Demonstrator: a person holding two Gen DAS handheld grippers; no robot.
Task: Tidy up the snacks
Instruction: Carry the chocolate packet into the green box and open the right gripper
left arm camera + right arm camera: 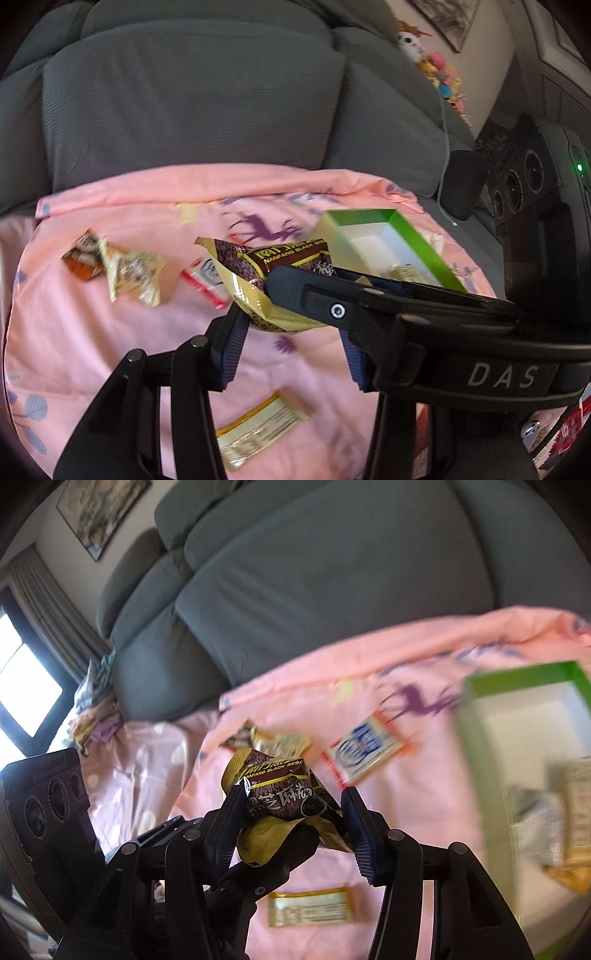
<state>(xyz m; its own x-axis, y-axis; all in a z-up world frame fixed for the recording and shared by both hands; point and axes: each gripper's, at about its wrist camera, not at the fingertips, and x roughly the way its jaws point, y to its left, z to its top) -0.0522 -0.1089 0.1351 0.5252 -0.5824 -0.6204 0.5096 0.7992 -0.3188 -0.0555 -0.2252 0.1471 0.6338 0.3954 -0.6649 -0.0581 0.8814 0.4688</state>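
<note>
Both grippers, left (pixel 291 332) and right (pixel 291 823), are partly closed, together pinching the sesame packet (pixel 284 797) above the cloth (pixel 110 332); carrying it level toward the box (pixel 391 240) should prevent slipping.

A pink sheet (pixel 110 332) spread over the grey sofa (pixel 184 110) carries a green box (pixel 417 236), with a red-and-white packet (pixel 205 282) just left of it, two crumpled wrappers (pixel 122 269) farther left, and a gold bar (pixel 258 428) nearer the camera.
</note>
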